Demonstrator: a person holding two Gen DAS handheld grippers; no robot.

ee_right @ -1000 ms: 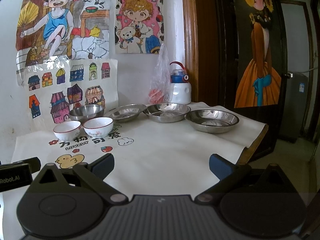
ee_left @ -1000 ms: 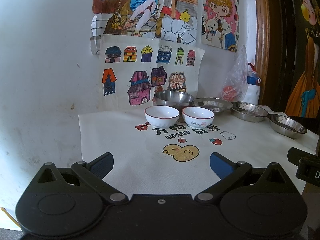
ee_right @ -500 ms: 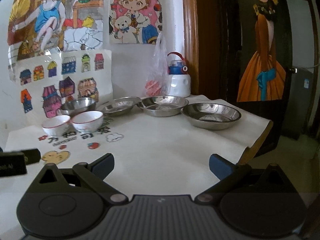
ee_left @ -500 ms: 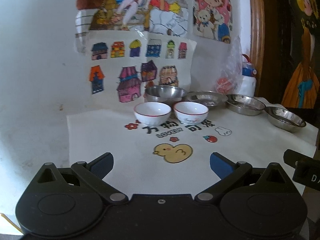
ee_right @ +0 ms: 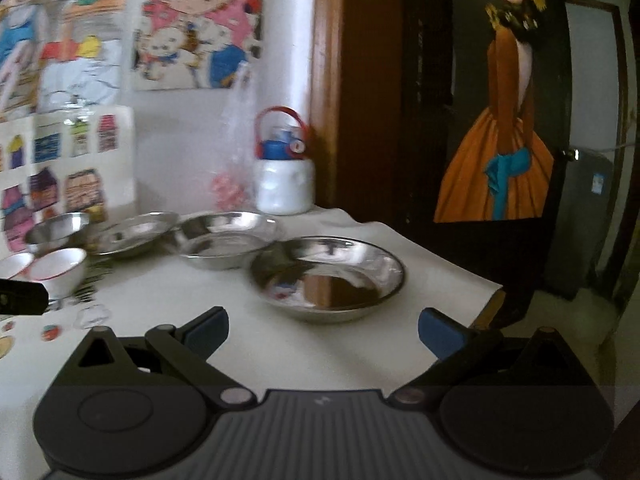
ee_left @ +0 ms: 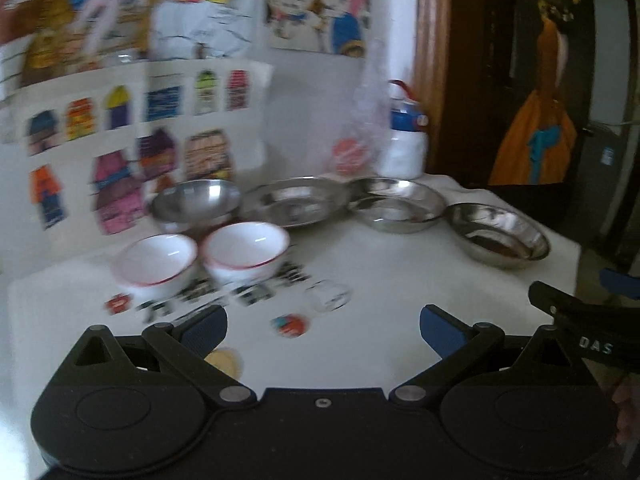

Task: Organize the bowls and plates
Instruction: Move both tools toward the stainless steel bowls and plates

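Observation:
Two white bowls with red rims (ee_left: pixel 157 259) (ee_left: pixel 245 246) sit side by side on the white table cover. Behind them stands a deep steel bowl (ee_left: pixel 196 200). Three shallow steel plates run to the right: one (ee_left: pixel 294 200), one (ee_left: pixel 396 202) and the nearest (ee_left: pixel 498 232), which fills the middle of the right wrist view (ee_right: pixel 326 276). My left gripper (ee_left: pixel 323 326) is open and empty, short of the white bowls. My right gripper (ee_right: pixel 323 328) is open and empty, just short of the nearest steel plate.
A white bottle with a blue and red lid (ee_right: pixel 285 168) and a clear plastic bag (ee_right: pixel 234 168) stand at the back by the wall. A wooden door frame (ee_right: pixel 352 88) rises behind. The table's right edge (ee_right: pixel 492 292) drops off close to the nearest plate.
Both grippers have moved forward and swung right. The bowls and plates look larger and closer. The nearest steel plate now sits right ahead of my right gripper. Both stay open.

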